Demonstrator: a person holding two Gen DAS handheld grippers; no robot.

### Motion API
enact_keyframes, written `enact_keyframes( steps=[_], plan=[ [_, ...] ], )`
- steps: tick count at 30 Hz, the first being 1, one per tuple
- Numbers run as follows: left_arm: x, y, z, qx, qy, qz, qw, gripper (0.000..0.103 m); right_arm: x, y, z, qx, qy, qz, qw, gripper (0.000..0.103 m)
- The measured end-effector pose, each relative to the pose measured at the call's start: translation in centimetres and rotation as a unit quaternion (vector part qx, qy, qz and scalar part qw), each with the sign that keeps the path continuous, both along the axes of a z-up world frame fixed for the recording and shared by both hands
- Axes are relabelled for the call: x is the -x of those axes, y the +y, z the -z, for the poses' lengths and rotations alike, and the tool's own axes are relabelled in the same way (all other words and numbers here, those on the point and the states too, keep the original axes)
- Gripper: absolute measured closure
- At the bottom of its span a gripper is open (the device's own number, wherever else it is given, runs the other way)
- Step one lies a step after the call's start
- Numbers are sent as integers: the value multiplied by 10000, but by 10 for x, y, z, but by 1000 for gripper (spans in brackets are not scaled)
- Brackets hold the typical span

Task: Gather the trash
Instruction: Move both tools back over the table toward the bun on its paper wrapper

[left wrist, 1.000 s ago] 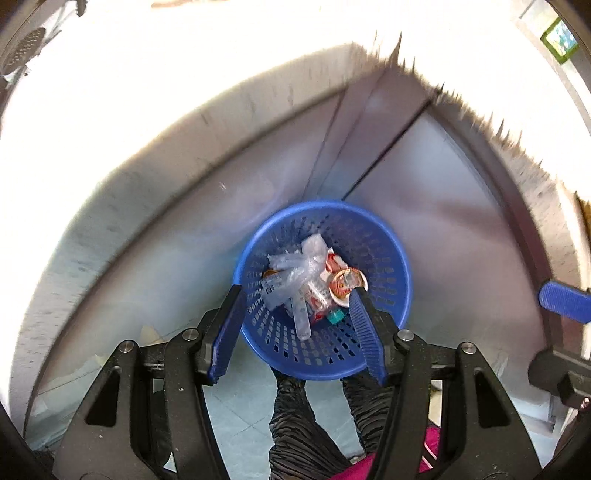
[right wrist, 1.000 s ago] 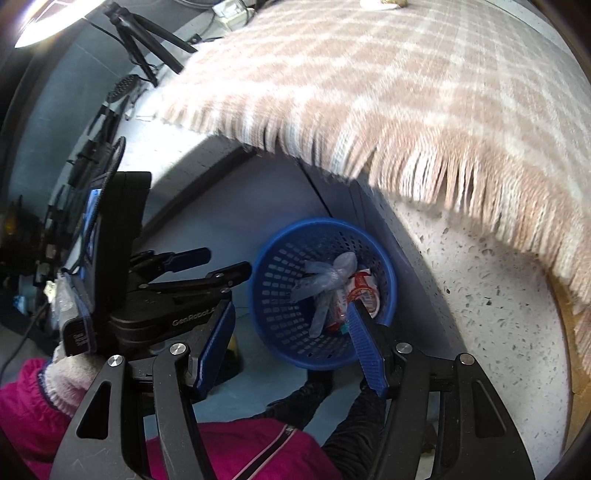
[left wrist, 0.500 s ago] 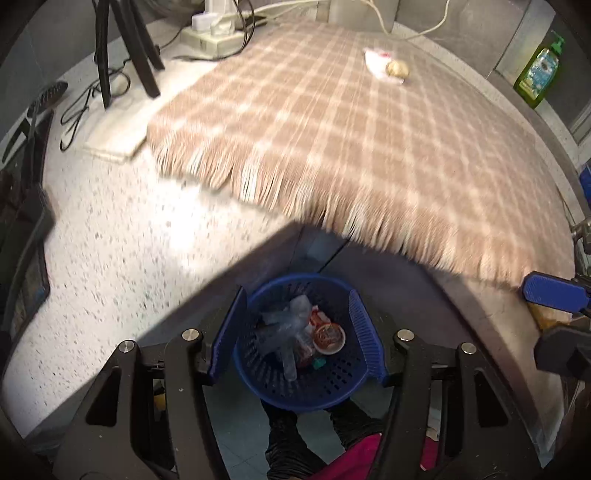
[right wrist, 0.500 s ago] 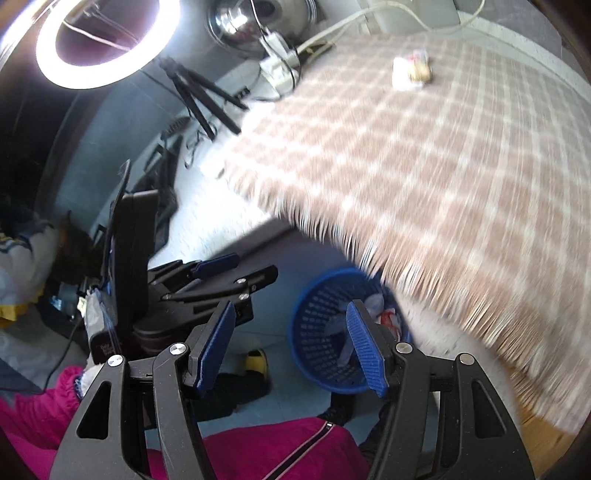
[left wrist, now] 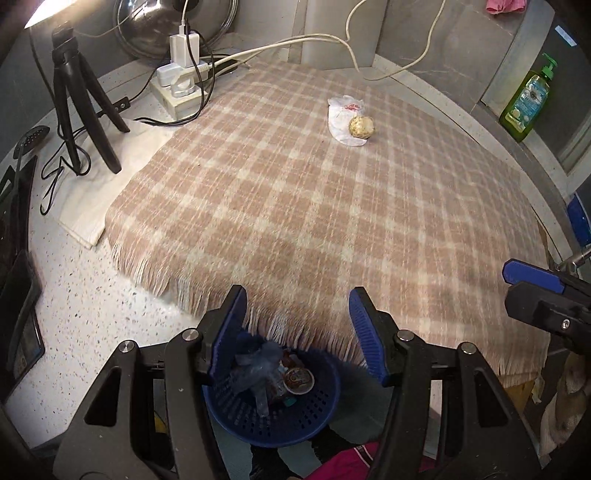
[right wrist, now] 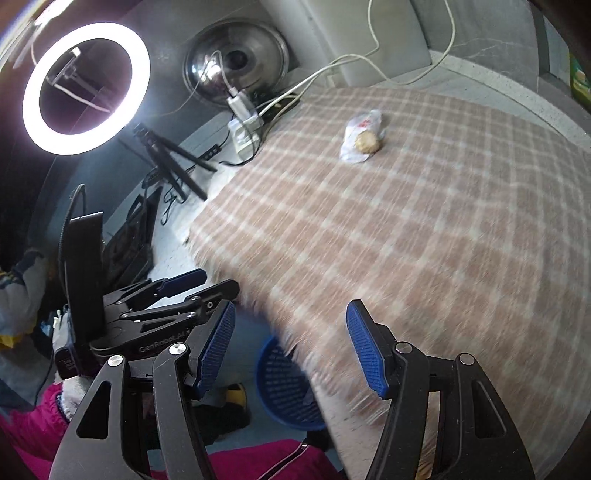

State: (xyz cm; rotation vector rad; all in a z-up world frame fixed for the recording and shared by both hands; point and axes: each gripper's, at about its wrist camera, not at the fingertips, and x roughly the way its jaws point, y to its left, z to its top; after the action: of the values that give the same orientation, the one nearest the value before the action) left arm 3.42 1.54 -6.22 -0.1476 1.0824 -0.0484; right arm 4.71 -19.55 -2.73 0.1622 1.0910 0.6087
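Observation:
A blue perforated basket stands on the floor below the counter edge, holding plastic wrap and a round lid; in the right wrist view the basket is half hidden under the cloth fringe. On the checked cloth lies a white wrapper with a yellowish ball on it, also seen as wrapper and ball. My left gripper is open and empty over the counter edge. My right gripper is open and empty too; its fingertips show at the right.
A tripod, power strip with chargers and cables sit at the back left, with a metal lid behind. A green soap bottle stands far right. A ring light glows at left. Pink sleeves show below.
Both grippers rose from above the basket and tilted upward, so the cloth-covered counter with the wrapper and ball came into view. The basket slid toward the bottom of both views.

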Motion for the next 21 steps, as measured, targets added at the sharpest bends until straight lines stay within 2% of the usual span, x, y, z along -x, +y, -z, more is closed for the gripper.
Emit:
enact_keyframes(
  steps=[12,18,21],
  plan=[
    [-61,-23,-1,-44,-53,-52,10000,44,-85,-42,-1,30,-186,401,9990,41],
    [-95,-13,1,-234,-60,-183,9995,44,-129,-32,6,39,-230,296,9993,41],
    [-111,-3,6,-206,-17,-300,9993,44,-148,-17,16,202,-251,201,9993,41]
  ],
)
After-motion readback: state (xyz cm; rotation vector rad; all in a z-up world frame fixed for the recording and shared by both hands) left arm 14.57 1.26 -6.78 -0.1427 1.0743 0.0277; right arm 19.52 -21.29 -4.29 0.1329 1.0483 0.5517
